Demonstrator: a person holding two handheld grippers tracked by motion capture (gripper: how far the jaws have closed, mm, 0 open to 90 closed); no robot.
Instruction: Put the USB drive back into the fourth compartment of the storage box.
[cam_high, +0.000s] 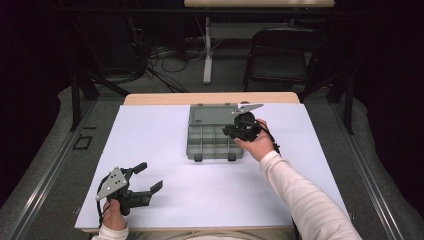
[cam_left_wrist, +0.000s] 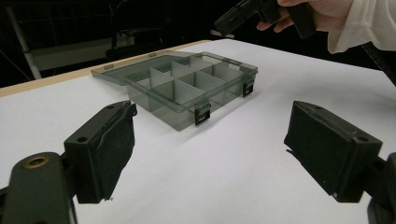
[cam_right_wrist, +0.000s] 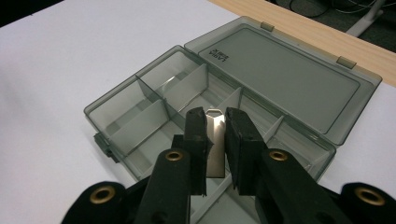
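Clenched between the right gripper (cam_right_wrist: 215, 140) jaws, a thin divider (cam_right_wrist: 215, 144) looks light, stiff and slick, best pinched flat-faced, above the box (cam_right_wrist: 154, 112); left gripper (cam_left_wrist: 210, 154) idles released.

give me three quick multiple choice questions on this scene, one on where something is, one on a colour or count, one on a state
1. Where is the grey translucent plastic compartment box?
A. on the white table top
B. on the floor
C. on the folding chair

2. What colour is the thin flat divider plate between the jaws of the right hand-held gripper?
A. red
B. translucent grey
C. yellow

3. How does the box's lid stand?
A. latched shut
B. taken off
C. swung open, lying flat behind the box

Key: 1 A, the high view shows the box resting on the white table top. 2 B, the right gripper view shows a pale greyish plate clamped in the jaws. 3 C, the lid lies back on its hinges, compartments exposed.
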